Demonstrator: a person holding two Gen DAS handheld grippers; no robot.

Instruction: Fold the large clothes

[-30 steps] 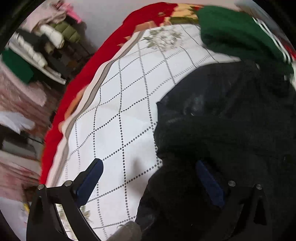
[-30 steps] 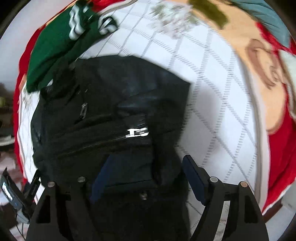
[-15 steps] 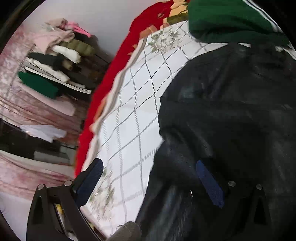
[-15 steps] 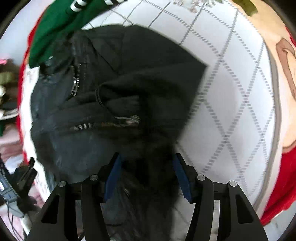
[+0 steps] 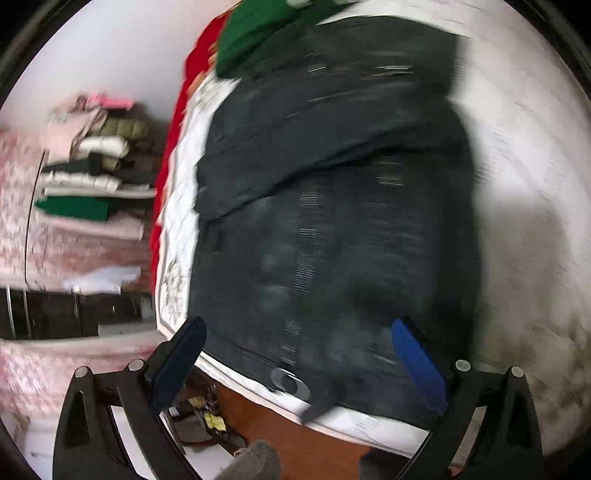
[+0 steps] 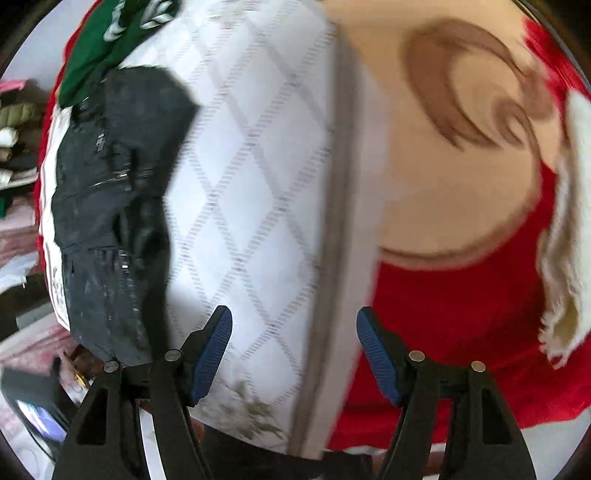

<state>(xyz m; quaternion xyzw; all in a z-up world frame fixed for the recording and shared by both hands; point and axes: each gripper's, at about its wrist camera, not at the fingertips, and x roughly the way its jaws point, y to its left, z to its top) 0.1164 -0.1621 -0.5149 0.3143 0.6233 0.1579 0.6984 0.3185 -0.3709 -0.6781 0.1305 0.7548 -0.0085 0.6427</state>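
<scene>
A black zip jacket (image 5: 332,221) lies folded on the white diamond-quilted bed cover (image 5: 524,184), blurred by motion. My left gripper (image 5: 297,326) hangs over the jacket's near end with its blue pads wide apart, open, and the cloth lies flat below them. In the right wrist view the same jacket (image 6: 110,221) lies far to the left. My right gripper (image 6: 294,314) hovers over the bare quilted cover (image 6: 251,184). Its jaws are opening and nothing is between them.
A green garment with white stripes (image 5: 258,33) (image 6: 107,40) lies at the jacket's far end. A red and beige patterned blanket (image 6: 461,314) spreads to the right. Shelves of folded clothes (image 5: 92,158) stand left of the bed. Brown floor (image 5: 295,443) shows below the bed's near edge.
The left gripper swung from the bare quilt across over the jacket. The right gripper, which straddled a jacket fold half a second ago, has left it and moved right over bare quilt, jaws wider.
</scene>
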